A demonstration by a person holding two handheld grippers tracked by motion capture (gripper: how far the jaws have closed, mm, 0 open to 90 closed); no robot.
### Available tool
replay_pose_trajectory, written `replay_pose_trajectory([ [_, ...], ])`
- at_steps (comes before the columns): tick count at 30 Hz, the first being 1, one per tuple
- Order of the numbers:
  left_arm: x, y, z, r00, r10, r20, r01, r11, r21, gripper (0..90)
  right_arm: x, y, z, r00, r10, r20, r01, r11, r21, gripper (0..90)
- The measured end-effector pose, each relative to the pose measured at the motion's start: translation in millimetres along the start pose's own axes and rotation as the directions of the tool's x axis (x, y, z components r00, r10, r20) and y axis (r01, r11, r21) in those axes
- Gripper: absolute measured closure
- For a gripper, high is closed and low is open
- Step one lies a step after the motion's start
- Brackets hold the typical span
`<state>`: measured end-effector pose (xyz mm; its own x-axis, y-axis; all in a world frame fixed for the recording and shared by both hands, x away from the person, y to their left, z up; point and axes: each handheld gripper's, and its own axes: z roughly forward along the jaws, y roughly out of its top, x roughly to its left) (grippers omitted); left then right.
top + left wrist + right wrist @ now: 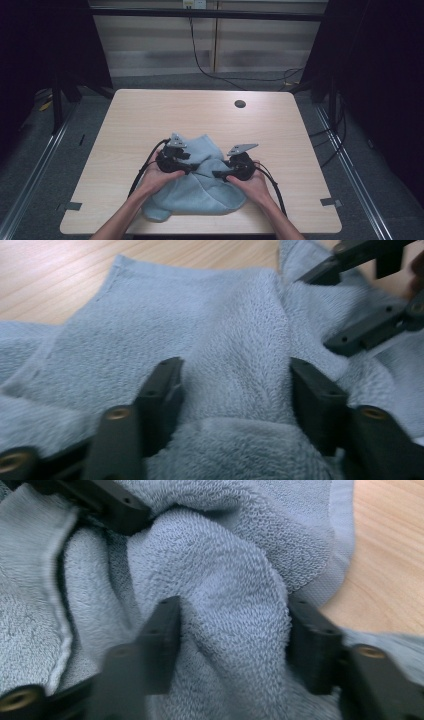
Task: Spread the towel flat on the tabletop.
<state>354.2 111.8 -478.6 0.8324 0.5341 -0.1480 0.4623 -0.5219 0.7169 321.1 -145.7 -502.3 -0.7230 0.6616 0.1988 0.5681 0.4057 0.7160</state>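
Note:
A light blue terry towel [195, 187] lies crumpled on the near half of the wooden table [150, 115]. My left gripper [192, 167] lies on the towel's left part and points right. My right gripper [217, 175] faces it from the right, close by. In the left gripper view the left gripper [235, 385] has its jaws half apart and sunk into the towel [200, 315], with a thick fold bulging between them. In the right gripper view the right gripper [232, 625] pinches a rounded fold of the towel [225, 570] that fills the gap between its jaws.
A round cable hole [240, 104] sits near the table's far edge. Bare wood surrounds the towel at the left, right and back. Cables trail from both grippers toward the near edge. Dark frames and curtains stand on both sides of the table.

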Motion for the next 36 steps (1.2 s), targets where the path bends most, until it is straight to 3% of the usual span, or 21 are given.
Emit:
replay_pose_trajectory([
  [3, 7.3, -2.7, -12.1, 0.9976, -0.067, 0.019, 0.069, 0.9939, -0.086, 72.8, -1.1, 1.4, -2.0, 0.9997, 0.025, -0.001, -0.025, 1.0, 0.012, 64.5],
  [6, 16.0, -4.8, -29.9, 0.9954, -0.095, -0.007, 0.093, 0.9806, -0.172, 76.3, -7.2, 3.3, -9.6, 0.9986, 0.044, 0.03, -0.044, 0.999, -0.001, 73.5],
  [7, 19.5, -4.9, -37.0, 0.9929, -0.118, -0.013, 0.113, 0.9709, -0.211, 76.4, -9.9, 3.7, -12.0, 0.9979, 0.053, 0.037, -0.053, 0.999, -0.005, 75.3],
  [9, 28.2, -4.8, -53.3, 0.9854, -0.17, 0.001, 0.164, 0.9436, -0.288, 76.5, -13.0, 3.8, -14.5, 0.9972, 0.056, 0.049, -0.056, 0.998, -0.012, 76.8],
  [11, 33.4, -5.0, -67.3, 0.9816, -0.19, -0.018, 0.173, 0.9263, -0.334, 76.7, -19.0, 4.5, -21.7, 0.9938, 0.078, 0.079, -0.076, 0.997, -0.027, 78.3],
  [15, 41.3, -7.8, -93.2, 0.977, -0.209, -0.045, 0.175, 0.9049, -0.388, 77.1, -32.4, 6.9, -43.3, 0.9833, 0.11, 0.145, -0.099, 0.992, -0.082, 79.1],
  [17, 44.2, -9.7, -107.8, 0.9736, -0.217, -0.07, 0.17, 0.8935, -0.416, 77.2, -39.9, 7.1, -58.5, 0.9739, 0.133, 0.184, -0.111, 0.986, -0.122, 79.4],
  [18, 45.1, -9.7, -113.4, 0.9729, -0.217, -0.08, 0.164, 0.8901, -0.425, 77.3, -47.2, 7.7, -78.1, 0.9617, 0.157, 0.225, -0.118, 0.978, -0.174, 79.7],
  [20, 47.2, -6.9, -122.3, 0.9703, -0.221, -0.099, 0.156, 0.8845, -0.44, 77.3, -49.2, 8.7, -84.1, 0.9577, 0.162, 0.238, -0.118, 0.975, -0.189, 79.8],
  [21, 48.3, -5.3, -125.5, 0.9686, -0.225, -0.107, 0.155, 0.8811, -0.447, 77.6, -53.0, 13.6, -99.7, 0.9463, 0.17, 0.275, -0.108, 0.968, -0.228, 79.9],
  [22, 50.2, -2.3, -129.4, 0.9665, -0.233, -0.109, 0.158, 0.8732, -0.461, 77.6, -53.0, 13.6, -99.7, 0.9463, 0.17, 0.275, -0.108, 0.968, -0.228, 79.9],
  [24, 53.6, 4.8, -138.4, 0.9601, -0.25, -0.124, 0.161, 0.8593, -0.485, 77.9, -55.3, 20.5, -115.4, 0.9345, 0.188, 0.302, -0.102, 0.955, -0.278, 80.0],
  [27, 58.2, 17.8, -153.5, 0.9542, -0.271, -0.126, 0.165, 0.828, -0.536, 78.6, -59.3, 34.1, -138.4, 0.9233, 0.208, 0.323, -0.086, 0.931, -0.355, 80.1],
  [28, 58.0, 23.9, -160.5, 0.9547, -0.266, -0.134, 0.151, 0.8206, -0.551, 78.6, -60.3, 40.2, -145.5, 0.9165, 0.217, 0.336, -0.081, 0.923, -0.376, 80.2],
  [29, 56.9, 28.7, -165.6, 0.9526, -0.273, -0.135, 0.15, 0.8067, -0.572, 78.6, -61.6, 48.0, -154.1, 0.9111, 0.224, 0.346, -0.071, 0.913, -0.402, 80.3],
  [31, 56.4, 35.5, -175.3, 0.9531, -0.269, -0.138, 0.137, 0.7905, -0.597, 78.6, -63.1, 58.8, -166.1, 0.9033, 0.236, 0.359, -0.06, 0.897, -0.439, 80.3],
  [33, 54.9, 39.5, -186.1, 0.9497, -0.271, -0.157, 0.117, 0.7724, -0.624, 78.7, -63.7, 69.6, -178.7, 0.9001, 0.245, 0.361, -0.048, 0.878, -0.477, 80.3],
  [35, 51.5, 35.4, -196.6, 0.9466, -0.279, -0.162, 0.107, 0.7471, -0.656, 78.6, -61.1, 76.2, -190.2, 0.8953, 0.247, 0.37, -0.023, 0.856, -0.517, 80.3],
  [36, 49.1, 30.6, -199.2, 0.9423, -0.285, -0.176, 0.1, 0.7422, -0.663, 78.5, -58.7, 76.6, -195.6, 0.8964, 0.248, 0.367, -0.015, 0.845, -0.534, 80.3],
])
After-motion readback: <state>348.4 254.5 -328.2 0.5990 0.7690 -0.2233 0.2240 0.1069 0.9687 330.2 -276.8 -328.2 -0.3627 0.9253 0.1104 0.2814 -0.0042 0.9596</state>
